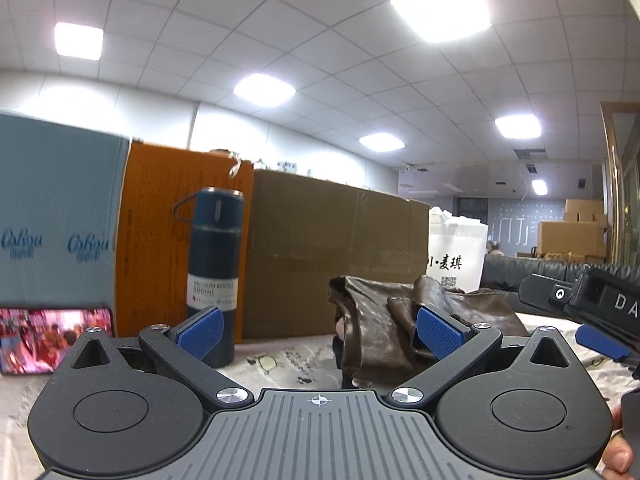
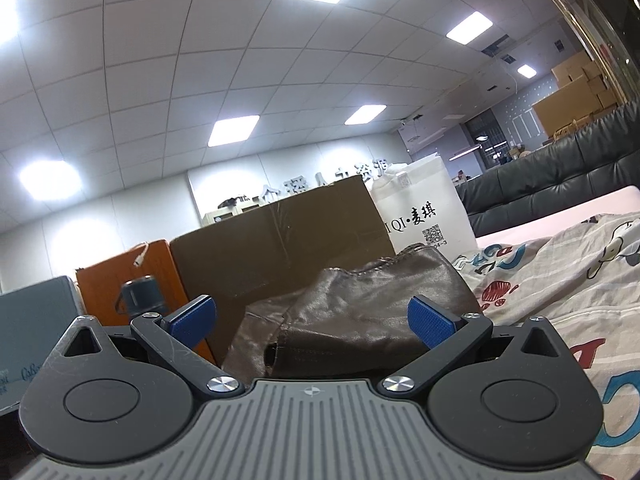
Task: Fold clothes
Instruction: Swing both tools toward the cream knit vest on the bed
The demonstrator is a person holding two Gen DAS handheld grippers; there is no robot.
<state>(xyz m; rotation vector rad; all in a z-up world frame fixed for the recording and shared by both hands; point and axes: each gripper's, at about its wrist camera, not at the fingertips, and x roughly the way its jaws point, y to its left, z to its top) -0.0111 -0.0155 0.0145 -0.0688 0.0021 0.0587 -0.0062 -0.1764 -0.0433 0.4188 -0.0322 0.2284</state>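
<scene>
Both the left gripper (image 1: 318, 332) and the right gripper (image 2: 312, 322) are spread wide, gripping nothing, facing a crumpled brown leather garment (image 2: 360, 312) on the cartoon-print sheet (image 2: 560, 280).

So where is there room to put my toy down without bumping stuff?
Free: the cartoon-print sheet right of the brown leather garment, running toward the black sofa. A smaller bare patch lies between the blue vacuum bottle and the garment. Crowded: the back row of boxes, the brown carton and the white bag.
</scene>
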